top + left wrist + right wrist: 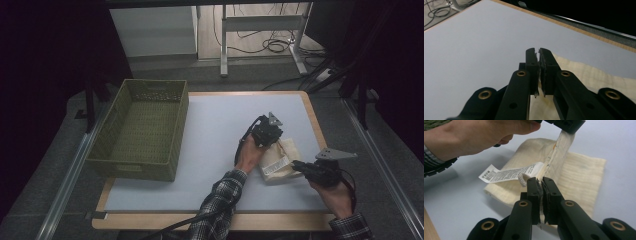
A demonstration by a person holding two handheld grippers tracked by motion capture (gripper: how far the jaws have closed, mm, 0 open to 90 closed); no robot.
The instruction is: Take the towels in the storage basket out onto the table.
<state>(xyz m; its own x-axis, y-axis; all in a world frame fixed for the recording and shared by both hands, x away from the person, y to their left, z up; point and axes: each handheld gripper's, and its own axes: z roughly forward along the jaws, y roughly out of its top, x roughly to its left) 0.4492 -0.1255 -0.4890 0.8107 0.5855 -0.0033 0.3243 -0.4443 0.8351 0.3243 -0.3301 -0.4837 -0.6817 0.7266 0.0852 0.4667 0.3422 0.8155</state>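
— On the white table mat (210, 125), right of a green basket (142, 130): what's held?
— A cream ribbed cloth (579, 175), printed label (506, 173) showing; left gripper (267, 132) and right gripper (541, 181) both clamp its raised edge.

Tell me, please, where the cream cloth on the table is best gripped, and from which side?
Probably along the raised seam edge of the cream cloth, near its white care label. That edge stands up off the table while the rest lies flat, so jaws can close across it, coming in low from the person's side.
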